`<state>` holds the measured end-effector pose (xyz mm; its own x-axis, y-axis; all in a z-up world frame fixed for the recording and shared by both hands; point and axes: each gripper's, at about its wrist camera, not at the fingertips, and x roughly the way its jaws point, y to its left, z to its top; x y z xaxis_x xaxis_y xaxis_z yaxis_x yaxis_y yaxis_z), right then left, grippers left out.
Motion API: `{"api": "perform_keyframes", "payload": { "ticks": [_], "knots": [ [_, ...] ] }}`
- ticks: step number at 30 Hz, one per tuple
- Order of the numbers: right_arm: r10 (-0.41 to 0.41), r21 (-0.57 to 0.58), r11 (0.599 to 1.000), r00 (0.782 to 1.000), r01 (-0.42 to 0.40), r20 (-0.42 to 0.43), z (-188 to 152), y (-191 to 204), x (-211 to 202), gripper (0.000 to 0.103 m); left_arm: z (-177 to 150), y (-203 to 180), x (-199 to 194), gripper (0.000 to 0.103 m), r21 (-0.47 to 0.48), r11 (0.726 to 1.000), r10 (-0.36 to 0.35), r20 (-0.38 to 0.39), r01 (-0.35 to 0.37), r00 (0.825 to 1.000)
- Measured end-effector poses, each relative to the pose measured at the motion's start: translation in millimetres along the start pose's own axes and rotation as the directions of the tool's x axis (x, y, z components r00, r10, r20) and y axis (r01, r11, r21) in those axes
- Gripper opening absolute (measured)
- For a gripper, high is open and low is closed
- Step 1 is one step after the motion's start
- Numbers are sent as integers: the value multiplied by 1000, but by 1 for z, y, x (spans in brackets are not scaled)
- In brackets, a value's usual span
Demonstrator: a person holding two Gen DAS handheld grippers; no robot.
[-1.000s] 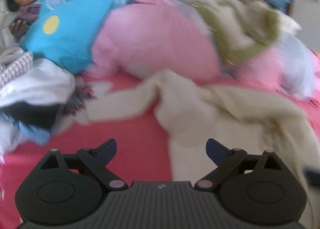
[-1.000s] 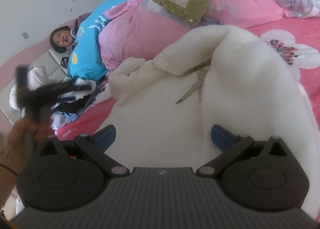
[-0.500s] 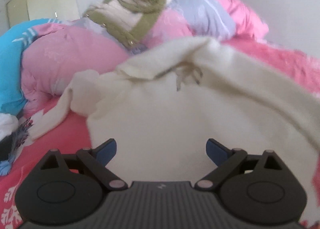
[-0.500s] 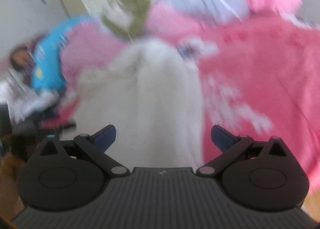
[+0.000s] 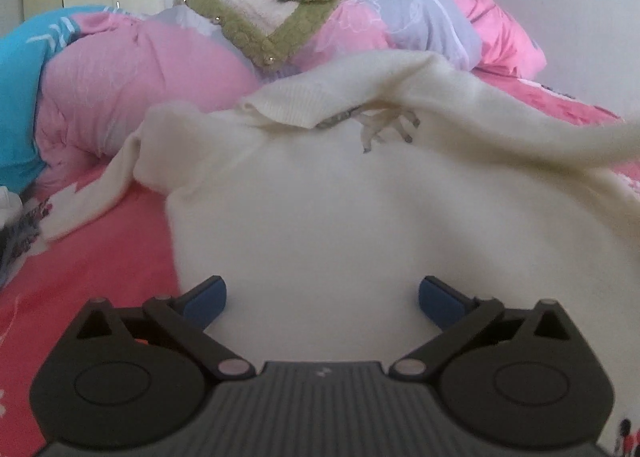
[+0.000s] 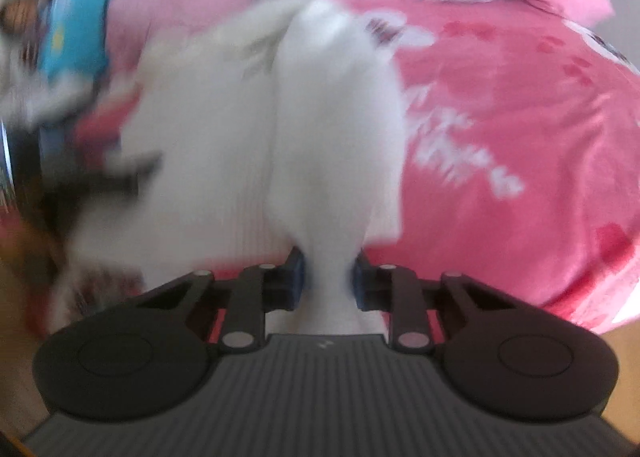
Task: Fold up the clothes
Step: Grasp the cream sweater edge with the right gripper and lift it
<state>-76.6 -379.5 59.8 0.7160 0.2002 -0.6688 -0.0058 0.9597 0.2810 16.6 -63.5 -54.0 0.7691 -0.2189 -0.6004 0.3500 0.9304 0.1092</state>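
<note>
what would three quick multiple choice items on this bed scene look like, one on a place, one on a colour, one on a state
1. Where does the green-trimmed fleece garment lie?
A. on top of the piled pink bedding
B. flat on the floor
C. between the left gripper's fingers

2. What colour is the sweater spread in front of the left gripper?
A. black
B. cream white
C. blue

3. How does the right gripper stand?
A. wide open with nothing in it
B. out of view
C. closed on a bunch of the sweater

Answers:
1 A: it sits on the crest of the bedding heap behind the sweater.
2 B: the knit is pale cream against the pink bedsheet.
3 C: the blue pads press white fabric from both sides; the jaws have just been closing.
</note>
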Motion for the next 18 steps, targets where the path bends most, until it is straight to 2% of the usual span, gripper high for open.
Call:
{"api": "perform_keyframes", "payload": {
  "ticks": [2, 5, 9, 13, 15, 17, 18],
  "knots": [
    [49, 90, 994, 993, -59, 107, 34, -16, -17, 21, 0, 0, 0, 103, -4, 1000, -2, -3, 2, 1000],
    [95, 133, 982, 965, -131, 245, 90, -28, -24, 21, -1, 1, 0, 103, -8, 1000, -5, -5, 5, 1000],
    [90, 137, 981, 950, -136, 298, 170, -26, 13, 21, 0, 1, 1, 103, -9, 1000, -10, -6, 10, 1000],
    [27, 94, 994, 937, -64, 348, 264, -6, 59, 21, 1, 3, 3, 103, -12, 1000, -23, -12, 23, 1000],
    [29, 86, 994, 912, -70, 410, 305, 2, 75, 21, 1, 3, 4, 103, -13, 1000, -28, -13, 27, 1000],
    [23, 75, 995, 880, -66, 474, 332, 7, 96, 22, 0, 3, 4, 103, -13, 999, -31, -14, 31, 999],
    [7, 90, 995, 896, -52, 444, 334, 4, 117, 23, 0, 3, 5, 103, -13, 999, -34, -13, 33, 999]
  ]
}}
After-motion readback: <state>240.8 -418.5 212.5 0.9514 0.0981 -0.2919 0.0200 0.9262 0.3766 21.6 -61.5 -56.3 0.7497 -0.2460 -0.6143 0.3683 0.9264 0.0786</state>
